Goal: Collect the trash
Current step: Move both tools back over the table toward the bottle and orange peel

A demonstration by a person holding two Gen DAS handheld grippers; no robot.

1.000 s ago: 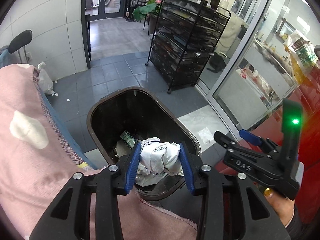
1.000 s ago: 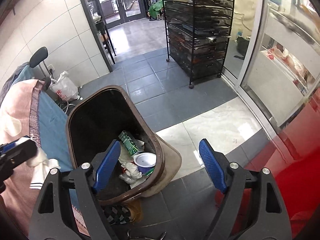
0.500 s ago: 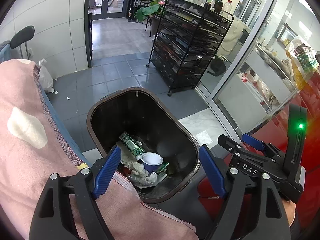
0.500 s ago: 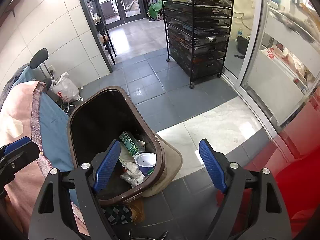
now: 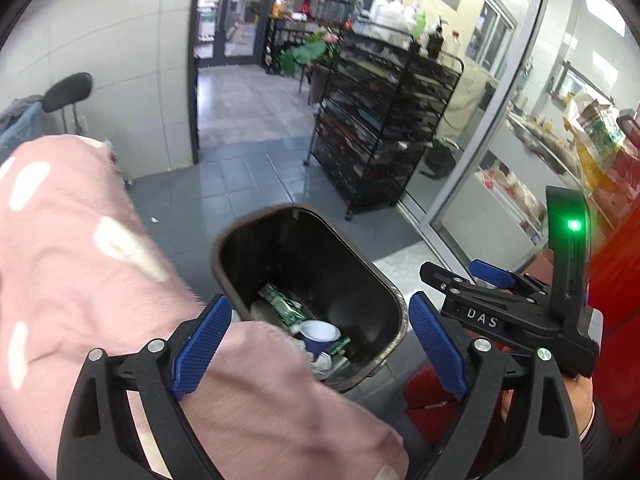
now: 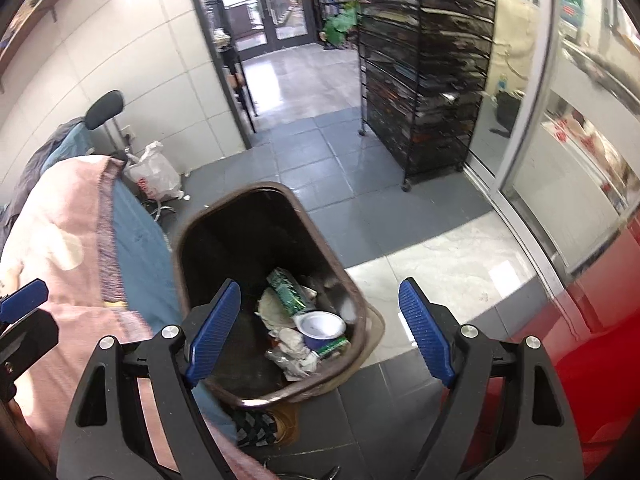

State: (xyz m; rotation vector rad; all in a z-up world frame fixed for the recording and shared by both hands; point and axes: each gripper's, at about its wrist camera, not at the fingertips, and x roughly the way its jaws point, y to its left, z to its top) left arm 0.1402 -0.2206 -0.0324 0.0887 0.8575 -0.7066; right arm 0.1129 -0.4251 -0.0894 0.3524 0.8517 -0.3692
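Trash sits at the bottom of the brown bin (image 6: 362,322): a green packet (image 6: 289,290), a white-and-blue cup (image 6: 321,327) and crumpled white paper (image 6: 294,350) lie heaped together against the near wall. A second ago the left gripper (image 5: 318,338) pinched a white wad above the bin's mouth; half a second ago its blue fingers (image 5: 200,334) had already sprung apart, and now they stay spread wide with nothing between them, so the wad has dropped in and likely lies among the crumpled paper. The right gripper (image 6: 318,330) has hung over the bin throughout with its fingers (image 6: 426,330) spread and nothing held. A pink blanket (image 5: 88,264) now covers more of the left view, which suggests the left gripper is drawing back from the bin. One piece looks delivered; both grippers seem free to fetch more. A white plastic bag (image 6: 154,176) rests on the floor by the wall beyond.
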